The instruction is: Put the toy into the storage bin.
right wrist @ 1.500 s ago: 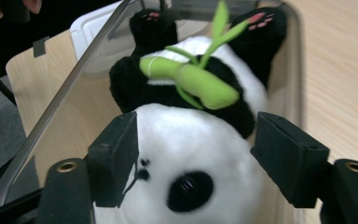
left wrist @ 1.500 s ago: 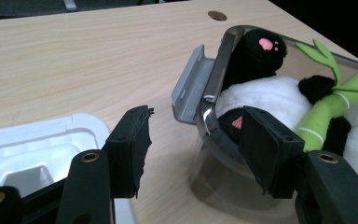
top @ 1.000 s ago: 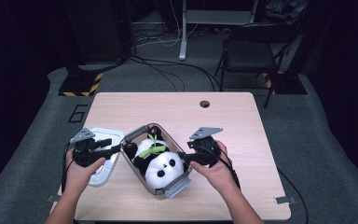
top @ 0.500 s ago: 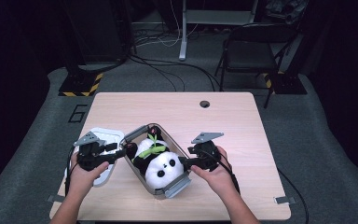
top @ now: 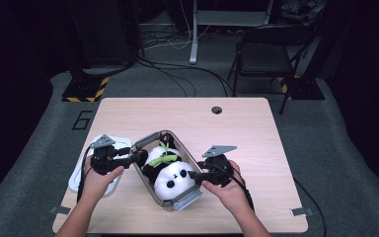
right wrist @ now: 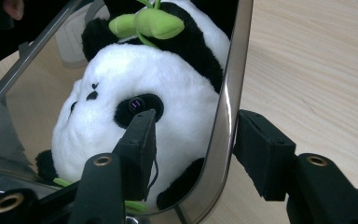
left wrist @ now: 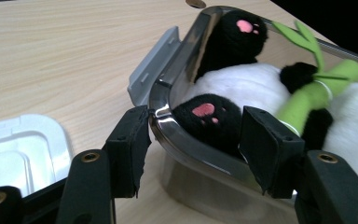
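Now moved in on container [top: 150,140] rim, left gripper [top: 137,157] straddling it open; right gripper [top: 193,175] just closing, astride opposite rim beside panda [top: 170,173], bare tabletop beyond.

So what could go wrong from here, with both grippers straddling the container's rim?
1. Neither gripper clamps the container: the left gripper and right gripper stand with gaps beside the wall, so a lift could slip.
2. The right gripper's inner jaw, closing, presses the panda and could pinch plush.
3. The left inner jaw sits by the paw.

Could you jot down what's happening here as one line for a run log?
scene: panda plush lying in metal container | left gripper: jaws straddling rim, gap visible | right gripper: jaws straddling opposite rim, just been closing | white lid: beside container
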`<state>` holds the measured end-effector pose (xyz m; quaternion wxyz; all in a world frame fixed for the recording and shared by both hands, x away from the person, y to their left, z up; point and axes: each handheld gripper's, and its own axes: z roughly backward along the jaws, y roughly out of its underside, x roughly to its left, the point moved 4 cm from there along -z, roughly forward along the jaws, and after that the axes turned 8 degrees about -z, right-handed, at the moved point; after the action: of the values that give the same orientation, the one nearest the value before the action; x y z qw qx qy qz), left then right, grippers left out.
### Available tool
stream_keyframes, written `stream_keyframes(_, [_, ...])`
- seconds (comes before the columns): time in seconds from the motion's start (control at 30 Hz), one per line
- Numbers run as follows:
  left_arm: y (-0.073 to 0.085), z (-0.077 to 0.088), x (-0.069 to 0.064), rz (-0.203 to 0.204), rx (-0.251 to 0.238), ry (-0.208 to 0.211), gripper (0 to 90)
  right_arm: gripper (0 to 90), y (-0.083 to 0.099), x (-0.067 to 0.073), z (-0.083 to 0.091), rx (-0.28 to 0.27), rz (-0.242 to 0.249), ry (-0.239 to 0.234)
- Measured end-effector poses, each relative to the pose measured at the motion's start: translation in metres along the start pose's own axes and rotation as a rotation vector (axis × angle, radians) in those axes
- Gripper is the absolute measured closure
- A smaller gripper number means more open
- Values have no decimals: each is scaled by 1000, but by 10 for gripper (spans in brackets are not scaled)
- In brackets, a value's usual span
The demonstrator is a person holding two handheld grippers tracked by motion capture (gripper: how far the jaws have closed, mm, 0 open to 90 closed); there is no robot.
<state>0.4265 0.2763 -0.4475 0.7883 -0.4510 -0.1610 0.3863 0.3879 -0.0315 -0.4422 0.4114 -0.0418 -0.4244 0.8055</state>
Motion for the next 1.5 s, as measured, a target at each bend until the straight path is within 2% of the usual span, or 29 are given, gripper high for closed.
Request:
stream_keyframes(0.1, [-2, -9, 0, 16, -6, 17, 442, 471, 3, 3, 3, -8, -5, -1])
stream_keyframes(0.23, [-6, -17, -1, 17, -10, 34, 457, 458, 6, 8, 7, -20, -7, -8])
stream_keyframes(0.43, [-11, -22, 0, 21, -19, 54, 462, 440, 10, 14, 15, -33, 7, -32])
stream_keyframes(0.57, [-11, -14, -1, 31, -32, 46, 454, 420, 14, 17, 23, -40, 19, -69])
stream_keyframes(0.7, [-10, -4, -5, 23, -35, 39, 435, 360, 22, 22, 32, -46, 49, -63])
stream_keyframes(0.93, [-2, 12, -14, 15, -24, 35, 424, 297, 35, 29, 41, -21, 69, -97])
stream_keyframes(1.1, [4, 22, -22, 5, -13, 53, 423, 280, 41, 33, 42, 30, 120, -74])
stream_keyframes(1.17, [6, 22, -26, 4, -14, 65, 423, 277, 43, 34, 41, 42, 131, -68])
stream_keyframes(1.27, [8, 18, -30, -2, -3, 82, 422, 277, 44, 33, 37, 54, 163, -34])
stream_keyframes(1.37, [8, 13, -30, -8, 1, 85, 414, 259, 45, 33, 32, 64, 163, -17])
stream_keyframes(1.43, [7, 11, -27, -3, -10, 68, 412, 253, 45, 34, 28, 66, 143, -43])
stream_keyframes(1.5, [6, 9, -23, 5, -9, 71, 423, 252, 44, 36, 24, 70, 119, -74])
